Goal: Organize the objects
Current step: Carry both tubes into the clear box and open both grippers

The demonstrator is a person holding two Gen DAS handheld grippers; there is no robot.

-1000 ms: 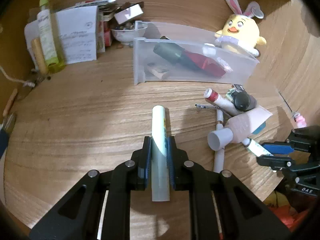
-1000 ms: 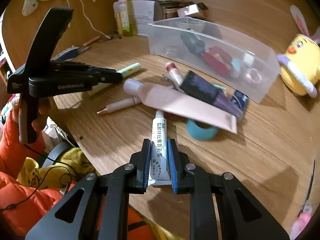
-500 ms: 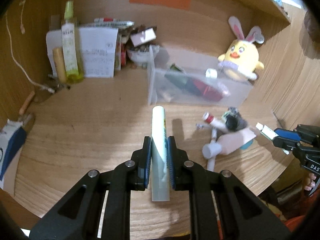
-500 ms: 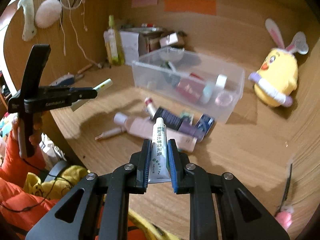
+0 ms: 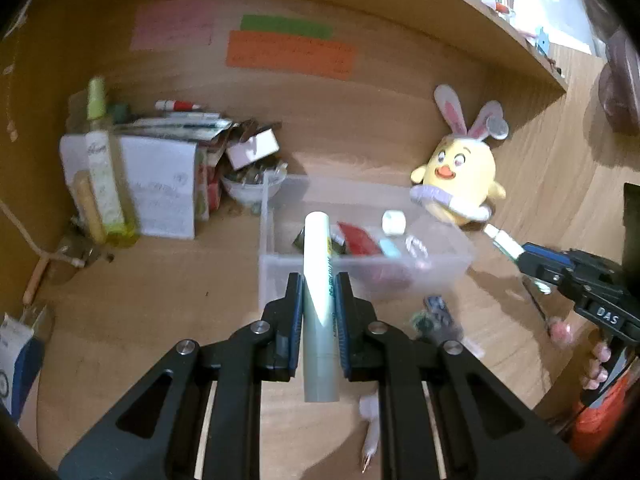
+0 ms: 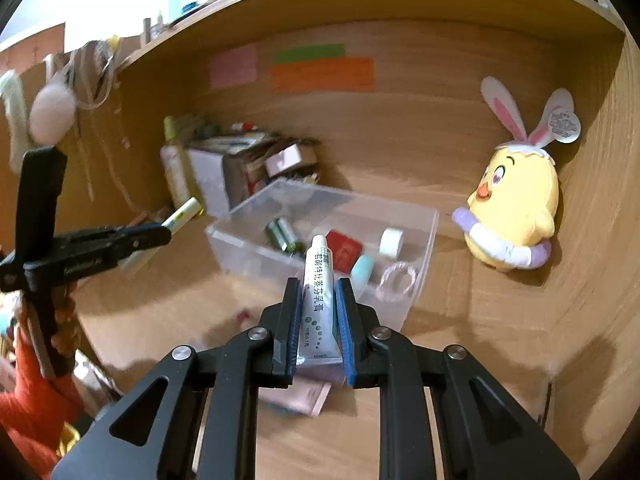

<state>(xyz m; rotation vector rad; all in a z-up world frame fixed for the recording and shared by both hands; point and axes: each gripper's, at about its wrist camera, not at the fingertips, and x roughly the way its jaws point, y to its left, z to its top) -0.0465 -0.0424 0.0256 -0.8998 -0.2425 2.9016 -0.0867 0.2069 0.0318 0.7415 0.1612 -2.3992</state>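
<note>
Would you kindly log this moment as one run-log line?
left tongs: shut on pale stick | right tongs: shut on ointment tube | clear bin: ahead

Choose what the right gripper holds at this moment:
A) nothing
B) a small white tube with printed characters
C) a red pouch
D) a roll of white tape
B: the right gripper is shut on the small white tube, whose cap points toward the clear bin.

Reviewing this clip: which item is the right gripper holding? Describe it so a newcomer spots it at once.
Start at the clear plastic bin in the middle of the wooden desk. In front of it, the right gripper is shut on a small white ointment tube, cap forward. Unlike the left gripper's plain tube, it bears dark printed characters.
</note>
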